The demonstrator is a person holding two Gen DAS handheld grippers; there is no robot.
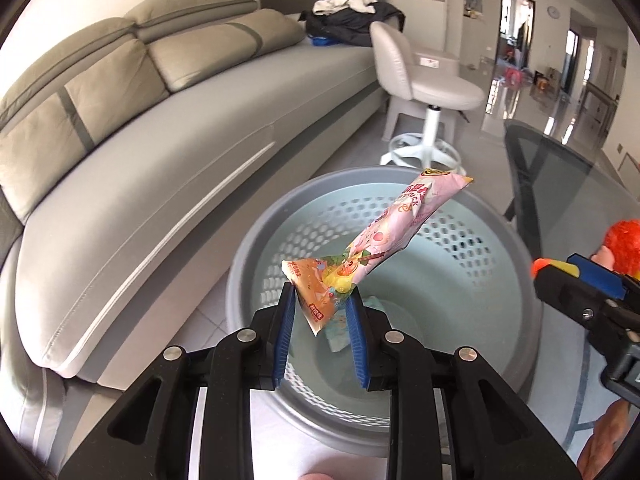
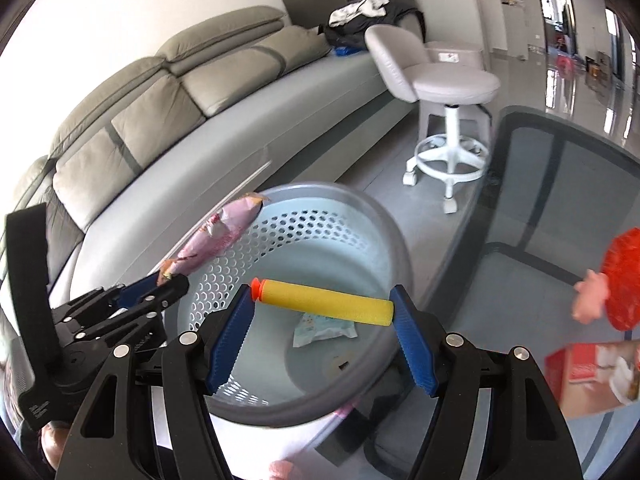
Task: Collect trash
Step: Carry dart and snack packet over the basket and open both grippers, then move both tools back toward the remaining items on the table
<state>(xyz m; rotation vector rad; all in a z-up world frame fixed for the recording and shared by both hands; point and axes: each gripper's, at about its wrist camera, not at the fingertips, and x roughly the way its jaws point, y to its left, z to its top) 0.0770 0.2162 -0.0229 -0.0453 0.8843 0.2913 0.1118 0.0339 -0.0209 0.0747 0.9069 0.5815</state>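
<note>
Grey floor tiles, a long sofa (image 1: 168,128) and a white stool (image 2: 448,92) fill the background, with a perforated bin (image 1: 500,320) standing beside a glass worktop (image 2: 568,216).

A pink wrapper (image 1: 376,248) is pinched by its lower end between the fingers of the left gripper (image 1: 322,300), which are drawn narrow on it, and it is held over the bin's mouth, leaning toward 1 o'clock. A yellow foam dart (image 2: 324,300) is spanned end to end by the right gripper (image 2: 320,308), its fingers spread wide around its length, also above the bin.

One scrap of packet (image 2: 324,328) is already lying on the bin floor, so collection is judged to be under way; both held pieces have yet to be dropped.

Only in the right wrist view are a red box (image 2: 592,376) at 4 o'clock and a red-haired doll (image 2: 620,280) seen clearly on the worktop; whether these count as trash cannot be told. The wrapper's print is shown plainly only in the left wrist view.
</note>
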